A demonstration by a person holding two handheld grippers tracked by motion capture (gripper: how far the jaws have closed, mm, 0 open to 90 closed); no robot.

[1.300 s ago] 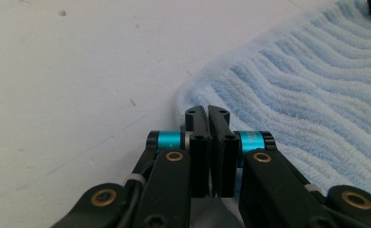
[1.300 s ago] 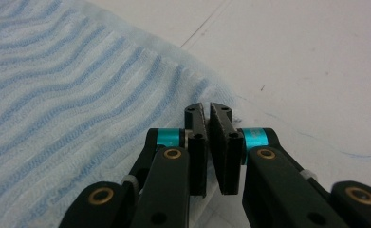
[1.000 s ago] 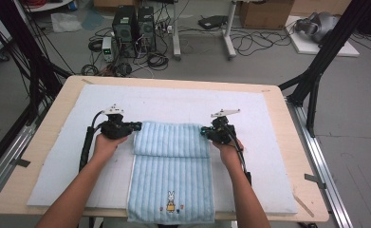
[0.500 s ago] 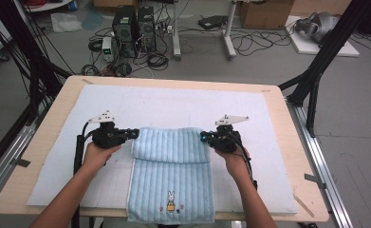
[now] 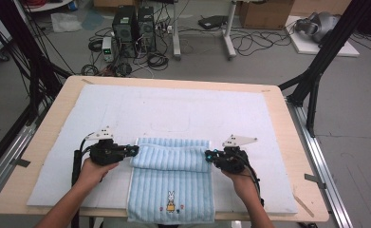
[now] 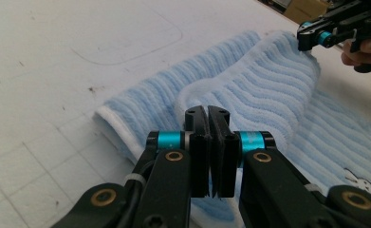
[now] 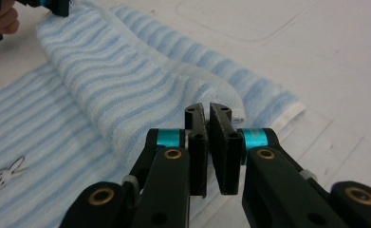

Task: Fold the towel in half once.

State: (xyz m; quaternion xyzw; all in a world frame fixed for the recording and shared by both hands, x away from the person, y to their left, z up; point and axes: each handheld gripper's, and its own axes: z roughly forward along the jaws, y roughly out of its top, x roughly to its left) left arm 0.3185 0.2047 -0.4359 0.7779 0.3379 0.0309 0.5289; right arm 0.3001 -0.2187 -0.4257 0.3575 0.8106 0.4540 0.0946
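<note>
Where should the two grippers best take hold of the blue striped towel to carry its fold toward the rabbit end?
Probably at the two ends of the folded-over roll of the blue striped towel, left gripper from the left, right gripper from the right; there the doubled edge stands raised off the table.

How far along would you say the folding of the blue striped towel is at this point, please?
Done: the far end of the towel is lifted and doubled over toward the person, a puffy fold lying across its width. In hand: the left gripper and right gripper are each shut on a corner of that edge. Left: the fold is not laid flat, and the rabbit picture is uncovered.
</note>
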